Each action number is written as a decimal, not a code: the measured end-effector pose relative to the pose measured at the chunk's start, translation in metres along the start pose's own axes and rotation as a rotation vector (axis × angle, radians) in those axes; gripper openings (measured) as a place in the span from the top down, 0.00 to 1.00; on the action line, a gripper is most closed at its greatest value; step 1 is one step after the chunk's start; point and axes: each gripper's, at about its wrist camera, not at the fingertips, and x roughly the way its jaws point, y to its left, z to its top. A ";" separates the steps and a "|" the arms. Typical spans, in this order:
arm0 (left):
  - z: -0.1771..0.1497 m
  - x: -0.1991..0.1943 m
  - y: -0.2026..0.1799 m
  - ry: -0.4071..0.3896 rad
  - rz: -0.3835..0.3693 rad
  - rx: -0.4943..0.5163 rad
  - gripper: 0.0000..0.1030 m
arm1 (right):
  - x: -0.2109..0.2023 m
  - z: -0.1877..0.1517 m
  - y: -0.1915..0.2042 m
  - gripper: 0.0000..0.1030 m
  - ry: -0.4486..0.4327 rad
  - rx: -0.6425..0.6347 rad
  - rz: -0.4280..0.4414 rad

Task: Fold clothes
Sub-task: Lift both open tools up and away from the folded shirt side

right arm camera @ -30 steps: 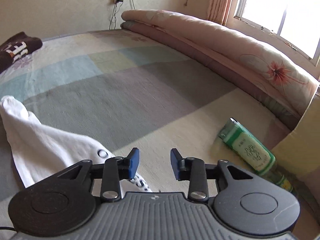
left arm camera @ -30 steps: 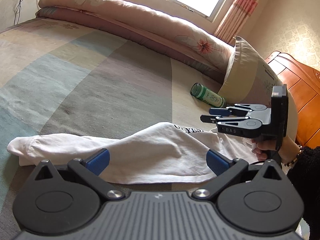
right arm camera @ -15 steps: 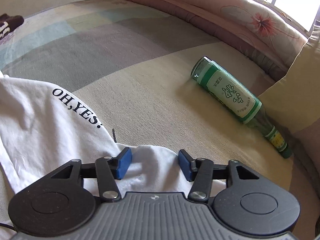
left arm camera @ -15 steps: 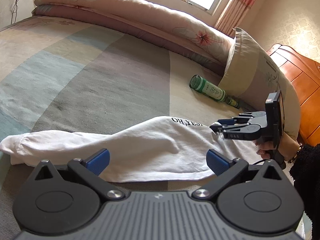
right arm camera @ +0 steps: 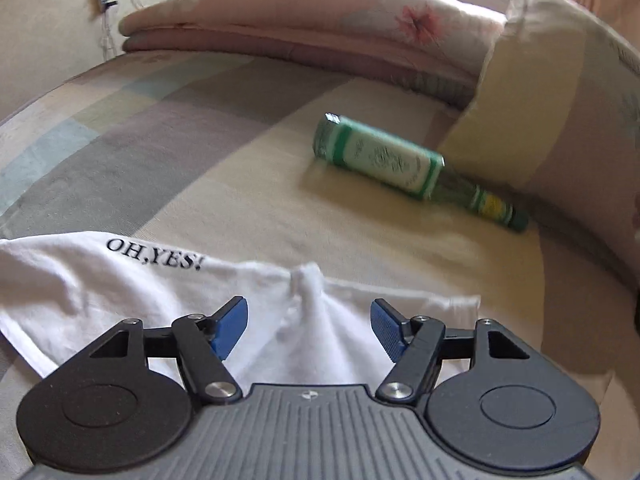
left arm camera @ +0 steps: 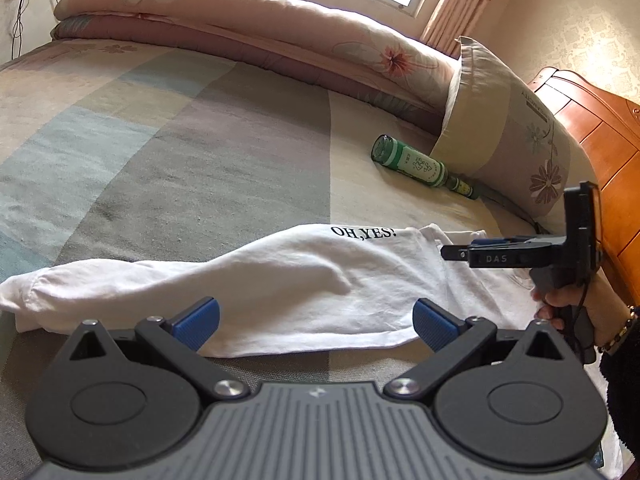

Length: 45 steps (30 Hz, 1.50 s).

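The white shirt [left arm camera: 280, 280] printed "OH,YES!" lies crumpled across the bed [left arm camera: 160, 152]. My right tool [right arm camera: 308, 328], marked "DAS", has just been opening; a raised fold stands between its pads, unpinched. My left tool [left arm camera: 316, 320] gapes wide, released, over the hem. A green bottle [right arm camera: 380, 160] lies beyond, label blurred, perhaps Chinese.
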 end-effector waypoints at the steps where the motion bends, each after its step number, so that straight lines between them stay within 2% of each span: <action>1: 0.000 -0.001 -0.001 -0.001 -0.003 0.003 0.01 | 0.009 -0.004 -0.005 0.29 0.029 0.047 0.002; 5: 0.000 0.001 -0.003 0.000 -0.001 0.010 0.01 | 0.038 0.012 -0.014 0.09 -0.047 0.089 0.003; 6: 0.000 0.002 -0.003 0.002 0.004 0.009 0.01 | 0.045 0.016 -0.016 0.08 -0.068 0.098 0.002; 8: 0.001 0.003 -0.004 0.000 -0.002 0.010 0.01 | 0.047 0.028 -0.019 0.09 -0.059 0.098 0.000; 11: 0.000 0.002 -0.004 -0.005 -0.017 0.012 0.01 | 0.021 0.032 -0.025 0.08 -0.095 0.112 -0.007; 13: -0.001 0.001 -0.004 -0.003 -0.013 0.013 0.01 | -0.001 0.024 -0.032 0.04 -0.101 0.147 -0.002; 15: -0.001 0.001 -0.005 -0.001 -0.007 0.013 0.01 | -0.015 0.010 -0.040 0.01 -0.088 0.168 -0.033; 17: -0.002 0.001 -0.005 0.001 -0.001 0.014 0.01 | -0.016 -0.003 -0.045 0.01 -0.060 0.167 -0.095; 20: -0.003 0.001 -0.010 0.001 0.000 0.027 0.01 | 0.003 -0.020 -0.053 0.01 -0.006 0.160 -0.166; 26: -0.004 0.008 -0.023 0.007 -0.014 0.064 0.01 | 0.035 -0.002 -0.054 0.00 -0.044 0.144 -0.207; 29: -0.007 0.016 -0.037 0.023 -0.043 0.102 0.01 | 0.016 -0.002 -0.045 0.00 -0.054 0.122 -0.186; 32: -0.013 0.024 -0.055 0.041 -0.083 0.139 0.01 | -0.027 -0.029 -0.027 0.00 -0.078 0.054 -0.128; 35: -0.020 0.027 -0.074 0.048 -0.129 0.170 0.01 | -0.070 -0.071 -0.015 0.00 -0.046 0.038 -0.082; 38: -0.026 0.023 -0.090 0.050 -0.157 0.206 0.01 | -0.110 -0.119 -0.005 0.00 0.000 0.046 -0.086; 42: -0.030 0.013 -0.097 0.037 -0.164 0.231 0.01 | -0.156 -0.173 0.010 0.00 0.027 0.088 -0.081; 45: -0.033 0.007 -0.089 0.041 -0.136 0.232 0.01 | -0.174 -0.195 0.024 0.00 0.026 0.081 -0.073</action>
